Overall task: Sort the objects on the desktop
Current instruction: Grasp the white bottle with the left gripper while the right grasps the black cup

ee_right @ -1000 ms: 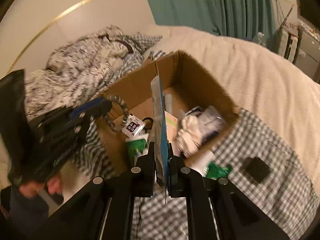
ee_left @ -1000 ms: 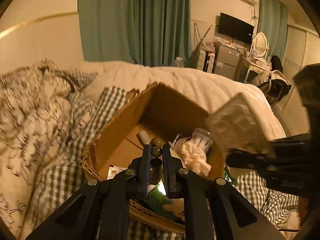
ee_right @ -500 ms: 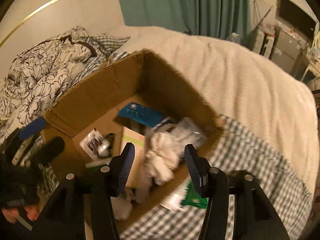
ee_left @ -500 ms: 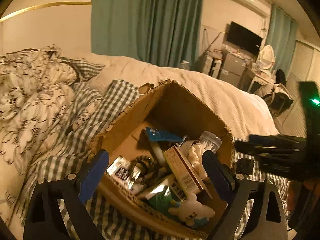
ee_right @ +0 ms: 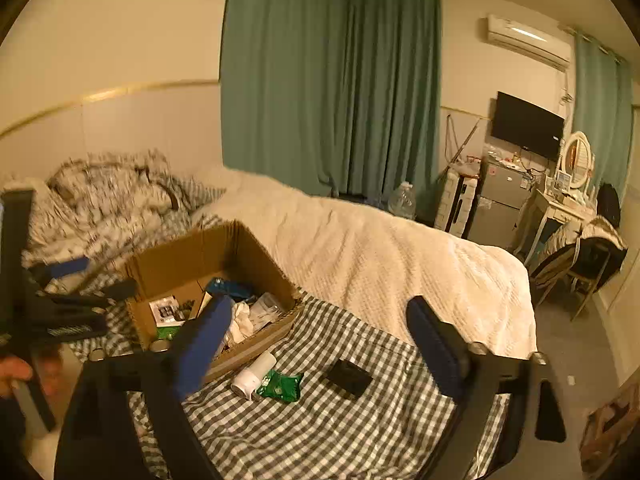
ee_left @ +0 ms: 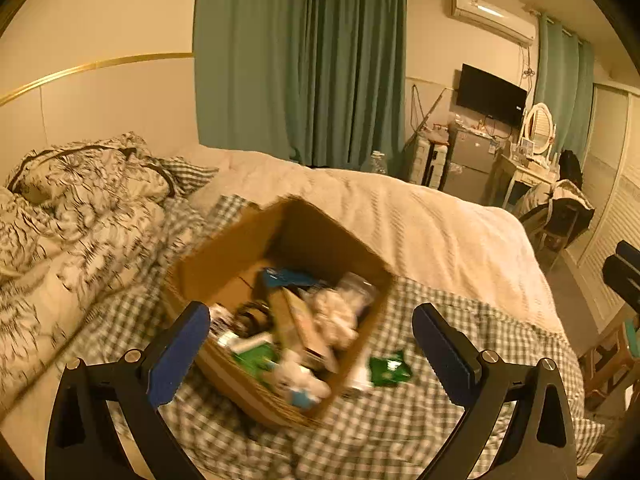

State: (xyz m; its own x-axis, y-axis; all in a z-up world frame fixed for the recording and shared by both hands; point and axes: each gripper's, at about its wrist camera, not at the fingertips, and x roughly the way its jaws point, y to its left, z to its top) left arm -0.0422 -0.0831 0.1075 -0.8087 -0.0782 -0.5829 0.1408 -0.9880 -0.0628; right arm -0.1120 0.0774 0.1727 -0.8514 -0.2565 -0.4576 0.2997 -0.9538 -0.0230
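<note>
An open cardboard box (ee_left: 224, 256) sits on a checked blanket on the bed, filled with several small items: a blue packet (ee_left: 288, 276), a tan carton (ee_left: 296, 320), a white tissue wad (ee_left: 336, 312). The box also shows in the right wrist view (ee_right: 176, 264). My left gripper (ee_left: 310, 340) is open and empty, held above the box's near side. My right gripper (ee_right: 320, 340) is open and empty, further back. On the blanket beside the box lie a white roll (ee_right: 254, 376), a green packet (ee_right: 280, 386) and a black flat object (ee_right: 349, 374). The green packet also shows in the left wrist view (ee_left: 390, 368).
A checked blanket (ee_right: 320, 432) covers the near part of the bed; a cream cover (ee_right: 380, 256) and a flowered duvet (ee_left: 80, 216) lie behind. The left gripper and the holding hand show at the left edge (ee_right: 52, 320). A chair and dresser stand at the right.
Both grippers let go of what they held over the box, opened wide and pulled back and up from it. The blue packet and the other item now lie in the box.
</note>
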